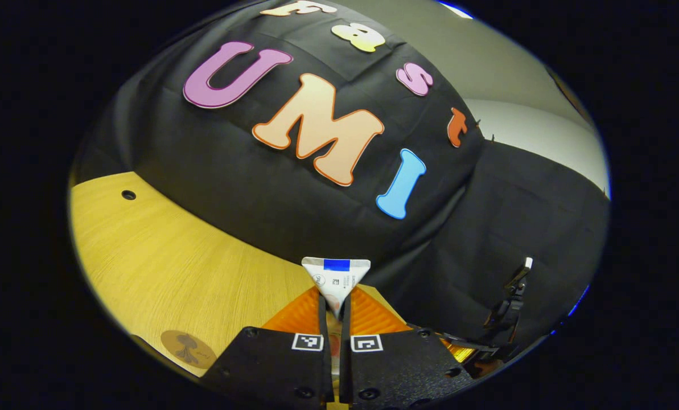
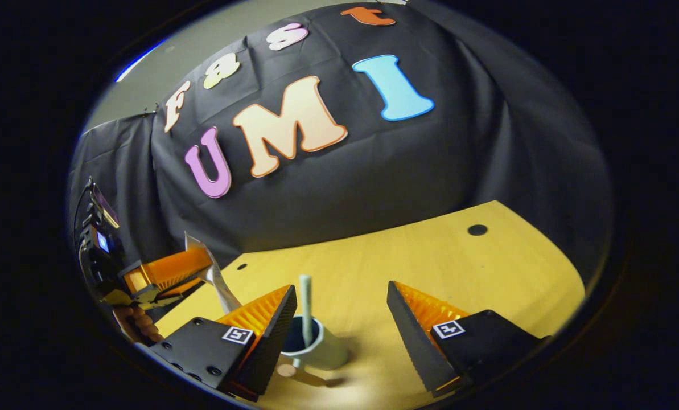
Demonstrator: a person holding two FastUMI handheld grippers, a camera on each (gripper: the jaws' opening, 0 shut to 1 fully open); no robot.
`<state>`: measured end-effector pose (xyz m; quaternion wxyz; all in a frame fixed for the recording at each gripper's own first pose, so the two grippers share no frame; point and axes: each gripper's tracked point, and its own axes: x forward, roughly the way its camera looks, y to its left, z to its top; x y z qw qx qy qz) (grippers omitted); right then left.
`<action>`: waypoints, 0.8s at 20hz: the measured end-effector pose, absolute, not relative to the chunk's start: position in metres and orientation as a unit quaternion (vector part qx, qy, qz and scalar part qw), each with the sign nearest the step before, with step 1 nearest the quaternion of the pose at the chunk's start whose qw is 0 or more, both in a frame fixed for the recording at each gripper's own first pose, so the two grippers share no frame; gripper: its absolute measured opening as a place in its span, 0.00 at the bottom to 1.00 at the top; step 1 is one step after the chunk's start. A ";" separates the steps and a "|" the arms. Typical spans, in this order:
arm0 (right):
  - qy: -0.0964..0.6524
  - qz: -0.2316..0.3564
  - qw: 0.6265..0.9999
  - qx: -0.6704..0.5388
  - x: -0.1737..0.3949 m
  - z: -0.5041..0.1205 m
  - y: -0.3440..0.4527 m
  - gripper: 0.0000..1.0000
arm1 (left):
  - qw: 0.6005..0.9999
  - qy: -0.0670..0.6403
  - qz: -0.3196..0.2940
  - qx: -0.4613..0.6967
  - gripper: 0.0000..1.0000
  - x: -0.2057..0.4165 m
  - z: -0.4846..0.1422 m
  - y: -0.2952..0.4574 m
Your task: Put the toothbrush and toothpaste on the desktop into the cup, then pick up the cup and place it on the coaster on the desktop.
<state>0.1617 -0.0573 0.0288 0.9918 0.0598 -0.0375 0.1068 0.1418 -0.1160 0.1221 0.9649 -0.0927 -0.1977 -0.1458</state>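
Desktop (image 2: 407,267) is lying beneath both tools. Cup (image 2: 319,350) is standing between the wide-spread fingers of the right gripper (image 2: 342,319), just beside the left-hand finger, with the toothbrush (image 2: 305,307) rising upright from it. Left gripper (image 1: 333,310) is pinching the toothpaste (image 1: 336,279), its crimped end poking out beyond the nearly closed fingertips. Coaster (image 1: 186,348) is sitting off to the left of those jaws.

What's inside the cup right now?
In the right gripper view the cup holds the toothbrush, standing upright and poking above the rim. The toothpaste isn't in: the left gripper holds it. The cup's wall hides its bottom.
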 end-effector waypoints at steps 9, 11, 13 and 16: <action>-0.021 0.029 0.997 0.065 0.115 0.009 -0.140 0.98 | 0.964 -0.224 -0.143 -0.021 0.03 0.169 0.091 -0.147; -0.026 0.017 0.998 0.055 0.114 0.005 -0.152 0.93 | 0.957 -0.249 -0.151 -0.012 0.03 0.169 0.090 -0.151; -0.026 0.017 0.999 0.044 0.111 0.003 -0.154 0.98 | 0.955 -0.249 -0.159 -0.011 0.03 0.172 0.082 -0.156; -0.026 0.026 0.999 0.031 0.109 -0.002 -0.152 0.97 | 0.955 -0.253 -0.157 0.011 0.05 0.174 0.075 -0.160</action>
